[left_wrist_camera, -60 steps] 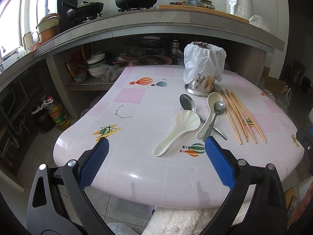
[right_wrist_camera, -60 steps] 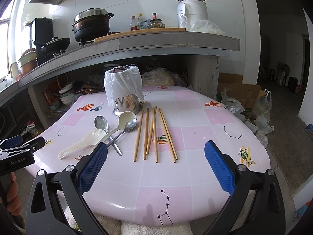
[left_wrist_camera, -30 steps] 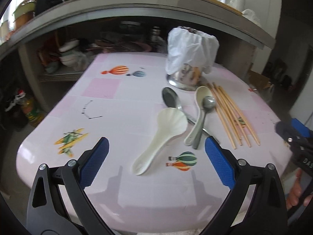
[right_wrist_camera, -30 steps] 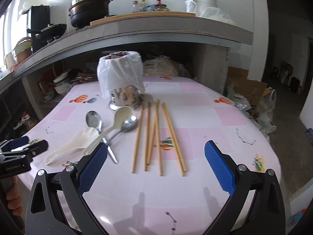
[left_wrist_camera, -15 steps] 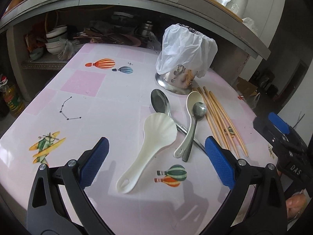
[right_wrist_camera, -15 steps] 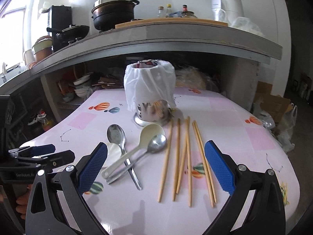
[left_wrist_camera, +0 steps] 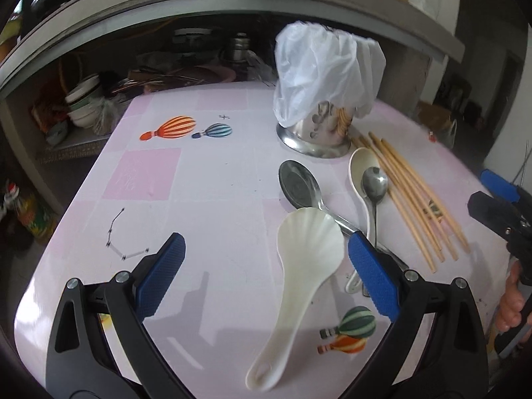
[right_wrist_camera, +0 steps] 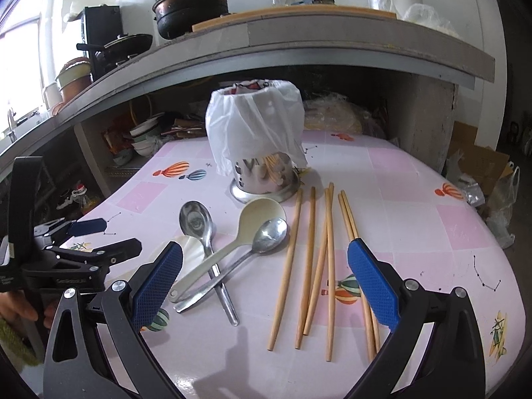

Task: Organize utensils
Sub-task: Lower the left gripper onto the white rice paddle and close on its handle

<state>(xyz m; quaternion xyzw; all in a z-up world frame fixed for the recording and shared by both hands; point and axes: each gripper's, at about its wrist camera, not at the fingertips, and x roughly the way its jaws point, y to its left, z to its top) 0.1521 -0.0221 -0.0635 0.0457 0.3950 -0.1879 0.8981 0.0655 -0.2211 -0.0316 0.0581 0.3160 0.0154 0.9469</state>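
1. left gripper (left_wrist_camera: 266,272): jaws spread wide, nothing in them. it hangs just over the pink table (left_wrist_camera: 206,179), w/ its blue pads on both sides of the white rice scoop (left_wrist_camera: 299,282).
2. the rice scoop lies flat. its shell-shaped head points to the back & its handle points to the near edge.
3. the right blue pad sits in front of the handle of the big metal spoon (left_wrist_camera: 299,183). can't tell if they touch.
4. next to that lie a cream spoon (left_wrist_camera: 360,169) & a small metal spoon (left_wrist_camera: 375,181). the small one's bowl rests partly on the cream one.
5. right gripper (right_wrist_camera: 266,272): jaws also spread wide, holding nothing. it hangs over the near side of the table, above the chopsticks (right_wrist_camera: 312,259).
6. the chopsticks are wood-colored sticks lying side by side, pointing to the back. some cross a bit.
7. left of them the 3 spoon handles cross each other in a small pile.
8. behind all of it stands a shiny metal utensil holder (right_wrist_camera: 262,179) w/ a white plastic bag (right_wrist_camera: 252,126) over its top. the spoons' bowls & the stick tips lie just beside its base.
9. hot air balloon pics are printed on the table.
10. a gray counter (right_wrist_camera: 299,46) runs behind, w/ a black pot (right_wrist_camera: 193,6) on top & bowls (right_wrist_camera: 143,139) on a shelf under it.
11. in the left view a hand (left_wrist_camera: 508,302) grips the other tool at the far right.
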